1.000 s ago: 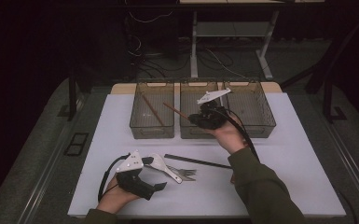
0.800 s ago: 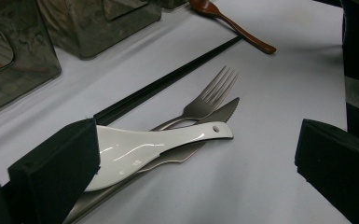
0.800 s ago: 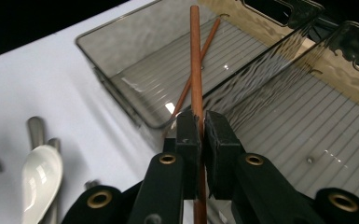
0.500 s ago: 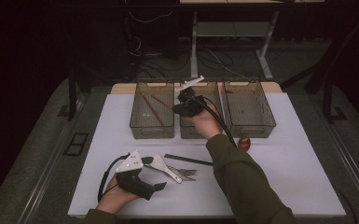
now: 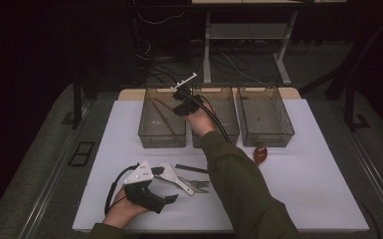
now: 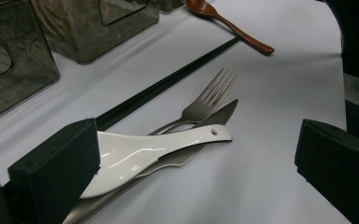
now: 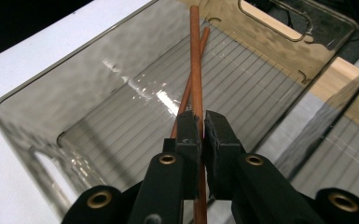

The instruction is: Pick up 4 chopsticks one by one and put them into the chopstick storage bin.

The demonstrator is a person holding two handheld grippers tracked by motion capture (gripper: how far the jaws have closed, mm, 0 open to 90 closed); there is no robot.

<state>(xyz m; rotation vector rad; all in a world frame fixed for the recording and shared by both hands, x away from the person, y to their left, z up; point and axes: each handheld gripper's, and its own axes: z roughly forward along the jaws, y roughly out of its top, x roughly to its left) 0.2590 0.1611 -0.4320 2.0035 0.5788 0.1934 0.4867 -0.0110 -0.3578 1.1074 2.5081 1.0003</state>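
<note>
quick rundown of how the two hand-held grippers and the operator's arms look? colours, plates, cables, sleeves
Both are black. The left hand-held gripper carries a pale grey three-cornered plate on top and a black cable looping from its rear. The right hand-held gripper has a similar light plate and a black cable trailing back along the arm. Its own view shows blocky black pads on arms with brass-coloured rivets. The right arm wears a dark olive sleeve.

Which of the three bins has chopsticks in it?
The leftmost bin in the high view: it holds brown chopsticks, one clamped by the right gripper. The middle bin and right bin show none.
</note>
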